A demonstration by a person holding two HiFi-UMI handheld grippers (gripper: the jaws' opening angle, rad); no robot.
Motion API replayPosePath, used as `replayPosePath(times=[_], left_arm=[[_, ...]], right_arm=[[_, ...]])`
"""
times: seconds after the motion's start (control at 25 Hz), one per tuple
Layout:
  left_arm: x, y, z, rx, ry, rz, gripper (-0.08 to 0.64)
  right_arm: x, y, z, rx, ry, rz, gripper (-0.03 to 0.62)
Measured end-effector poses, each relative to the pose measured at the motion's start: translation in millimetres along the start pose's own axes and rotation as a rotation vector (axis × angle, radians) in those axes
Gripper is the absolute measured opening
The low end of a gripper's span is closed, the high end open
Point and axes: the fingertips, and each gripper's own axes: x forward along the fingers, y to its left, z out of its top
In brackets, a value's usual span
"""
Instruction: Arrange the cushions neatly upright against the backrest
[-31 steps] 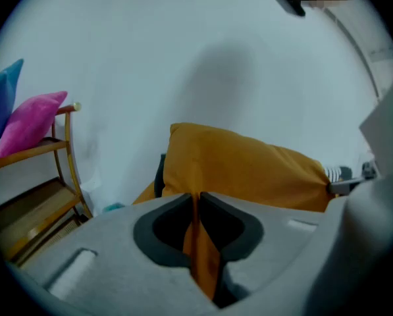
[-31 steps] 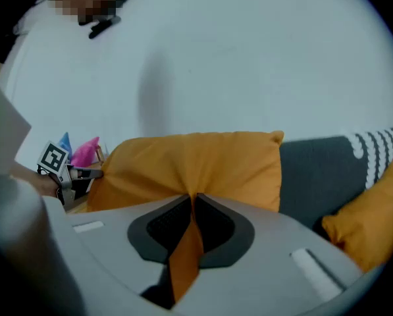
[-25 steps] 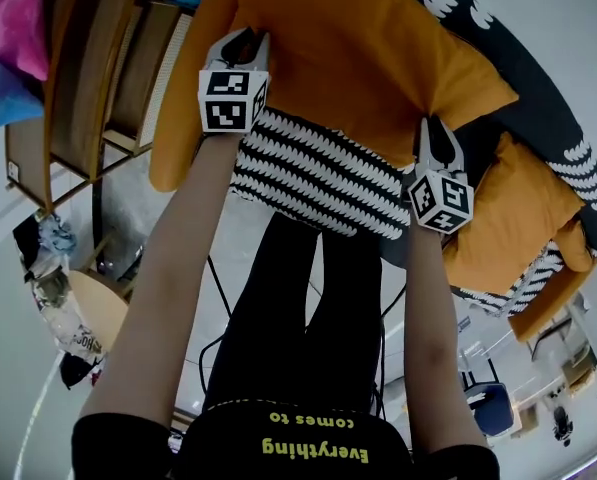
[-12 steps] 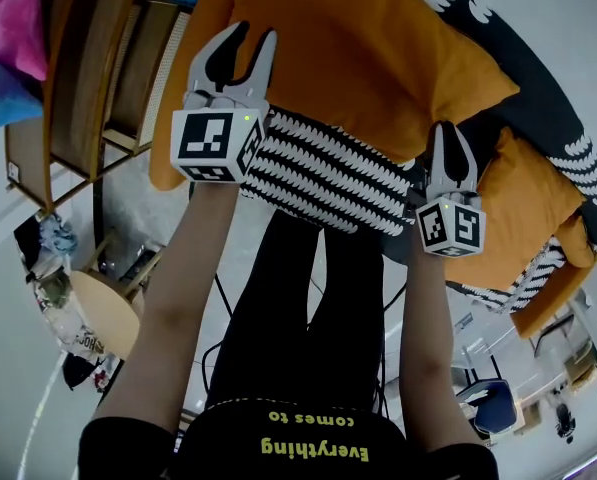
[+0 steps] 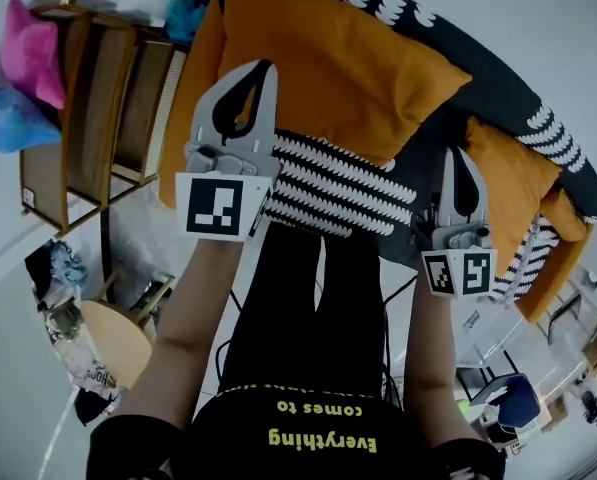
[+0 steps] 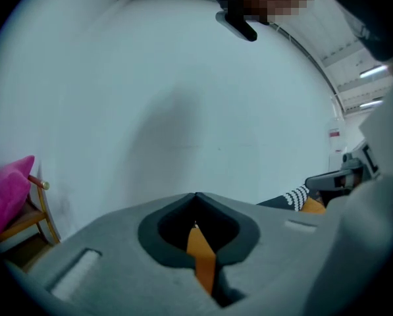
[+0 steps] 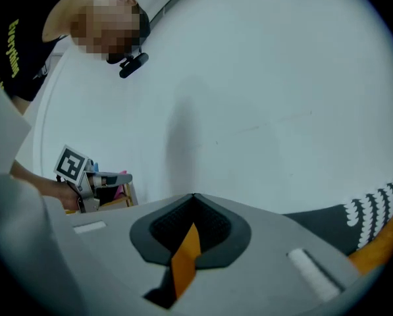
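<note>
- Sofa [image 5: 498, 93]: dark, with a white scallop pattern along the backrest edge. Spans the top and right of the head view.
- Large orange cushion [image 5: 328, 68]: on the sofa, far edge at the patterned backrest, near edge over striped black-and-white fabric [image 5: 328, 183]. Upright or flat cannot be told from above.
- Second orange cushion [image 5: 513, 183]: to the right of the large one, parted from it by a dark strip of sofa. Also lies against the backrest side.
- Wooden frame [image 5: 98, 118]: stands left of the sofa and carries a pink plush [image 5: 33, 53] and a blue plush [image 5: 8, 118] at its far-left end.
- Left tool [image 5: 262, 68]: shows over the near-left part of the large cushion in the head view.
  - Jaws just closed, now tip to tip.
  - Thin orange strip [image 6: 201, 259] in the slit between them. Pinched cloth or cushion seen through the slit, cannot tell.
- Right tool [image 5: 459, 158]: shows over the dark gap between the two cushions.
  - Jaws just closed, likewise together.
  - Same orange sliver [image 7: 183, 259] in its slit, equally unclear.
- Both gripper views face a pale wall [image 6: 183, 110].
</note>
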Motion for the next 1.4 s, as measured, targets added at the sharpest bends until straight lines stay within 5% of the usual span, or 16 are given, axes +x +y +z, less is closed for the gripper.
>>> replayPosePath(times=[0.28, 0.48, 0.68, 1.08, 1.4], left_arm=[[-37.3, -28.2, 74.0, 0.025, -0.014, -0.072, -0.002], [-59.2, -51.0, 120.0, 0.075, -0.053, -0.110, -0.002], [-75.5, -71.7, 154.7, 0.043, -0.095, -0.145, -0.002], [-70.5, -126.3, 171.6, 0.080, -0.067, -0.248, -0.002], [-58.7, -225.2, 171.6, 0.100, -0.083, -0.253, -0.002]], right_arm=[[-45.1, 39.3, 93.5, 0.007, -0.077, 0.019, 0.011], [-62.0, 77.2, 126.1, -0.052, -0.074, 0.104, 0.011], [-80.8, 91.5, 159.5, -0.065, -0.124, 0.067, 0.011], [-124.5, 58.3, 184.2, -0.050, -0.168, -0.038, 0.011], [-196.3, -13.9, 184.2, -0.011, -0.212, -0.070, 0.011]])
